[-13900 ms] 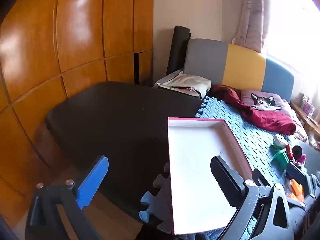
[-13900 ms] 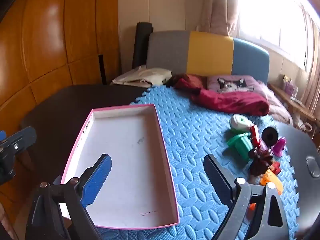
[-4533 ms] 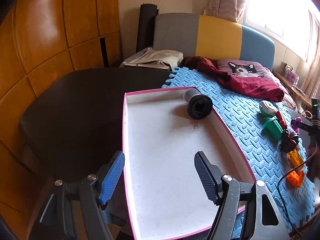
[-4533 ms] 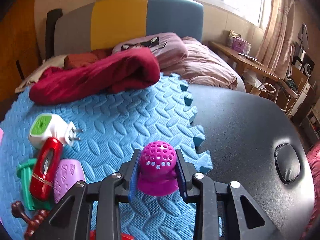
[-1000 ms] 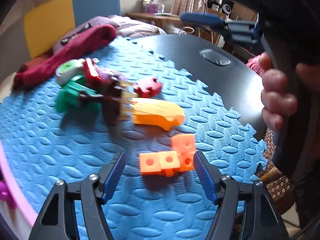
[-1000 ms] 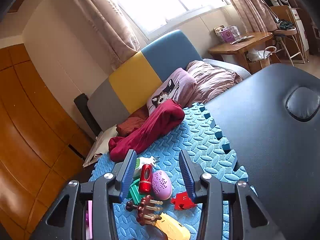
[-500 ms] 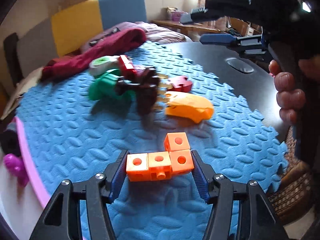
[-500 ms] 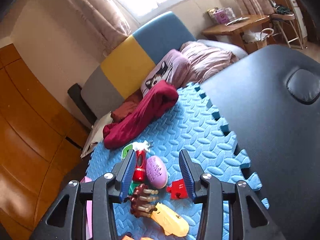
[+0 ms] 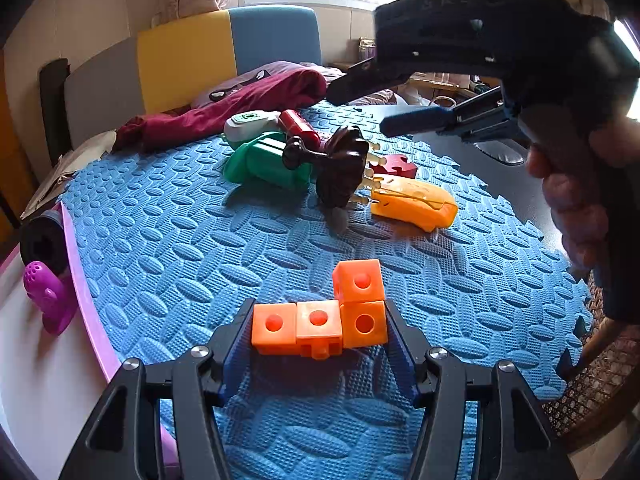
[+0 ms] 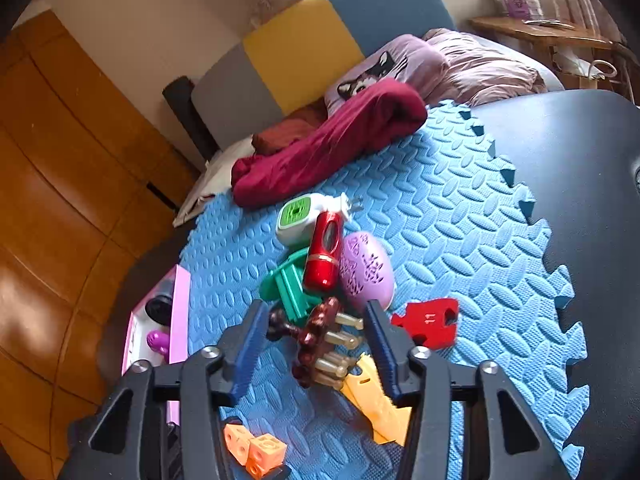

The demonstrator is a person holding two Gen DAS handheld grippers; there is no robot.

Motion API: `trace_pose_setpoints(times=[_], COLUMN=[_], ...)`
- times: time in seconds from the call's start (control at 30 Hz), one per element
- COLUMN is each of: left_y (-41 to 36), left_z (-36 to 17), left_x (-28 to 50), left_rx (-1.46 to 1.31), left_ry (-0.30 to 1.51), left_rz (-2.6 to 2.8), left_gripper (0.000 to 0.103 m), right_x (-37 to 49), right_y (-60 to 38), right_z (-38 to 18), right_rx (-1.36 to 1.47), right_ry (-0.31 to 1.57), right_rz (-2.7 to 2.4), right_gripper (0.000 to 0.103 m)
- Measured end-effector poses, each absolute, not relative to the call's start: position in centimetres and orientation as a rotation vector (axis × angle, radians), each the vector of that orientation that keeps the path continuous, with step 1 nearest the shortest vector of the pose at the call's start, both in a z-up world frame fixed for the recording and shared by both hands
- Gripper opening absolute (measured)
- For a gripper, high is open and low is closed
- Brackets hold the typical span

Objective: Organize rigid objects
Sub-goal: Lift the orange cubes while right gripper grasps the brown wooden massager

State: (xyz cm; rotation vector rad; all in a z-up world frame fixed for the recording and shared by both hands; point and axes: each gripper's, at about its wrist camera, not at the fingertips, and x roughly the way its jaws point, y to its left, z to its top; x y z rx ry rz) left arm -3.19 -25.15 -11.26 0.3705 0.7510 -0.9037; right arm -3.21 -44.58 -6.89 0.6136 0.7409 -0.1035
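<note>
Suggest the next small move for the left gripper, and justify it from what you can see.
Probably lift the orange linked cubes and carry them toward the pink tray: the left gripper has its jaws pressed on both ends of them, and two items already lie in that tray.

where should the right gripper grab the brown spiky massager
Grip the brown massager across its round head, coming from above toward the mat: the stem juts left, the pegs right. The right gripper, jaws opening, already straddles it without touching.

orange cube blocks: 4 joined | tongs: 2 | red puzzle piece: 1 | tray: 1
</note>
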Motion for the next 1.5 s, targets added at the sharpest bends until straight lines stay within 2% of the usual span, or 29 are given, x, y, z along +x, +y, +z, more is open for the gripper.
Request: trace_pose_setpoints(times=[0.03,0.33,0.4,0.43,0.57,1.1,1.5], left_y=[-25.2,-25.2,-25.1,-25.1,-25.0,-25.0,-23.9], left_z=[-11.2,-11.2,-11.2,-11.2,-11.2,-11.2,-9.5], left_x=[-3.2,-3.3,-3.3,-3.3,-3.3,-3.4,-3.9], left_rx=[0.37,0.36,0.358,0.357,0.349,0.344,0.36], left_ry=[0.75,0.75,0.75,0.75,0.749,0.743,0.714], left_rz=[-0.904,-0.902,-0.9,-0.9,-0.896,-0.895,-0.866], left_gripper=[0.061,0.06,0.06,0.06,0.06,0.06,0.06], right_x=[-2.9,-0.2,0.1,0.2,0.2,0.4,0.6], right_y=[-44.1,-42.5,-41.8,-41.4,-40.1,-40.1,-39.6], right_z=[-7.1,-8.9,-8.9,-9.0,-8.8,-9.3,-9.3], right_rx=[0.587,0.43,0.357,0.331,0.266,0.355,0.296], right_ry=[0.759,0.892,0.896,0.896,0.895,0.929,0.923], right_rz=[-0.108,-0.149,-0.149,-0.147,-0.115,-0.019,-0.032], right_gripper=[0.064,0.065,0.058,0.052,0.051,0.052,0.051])
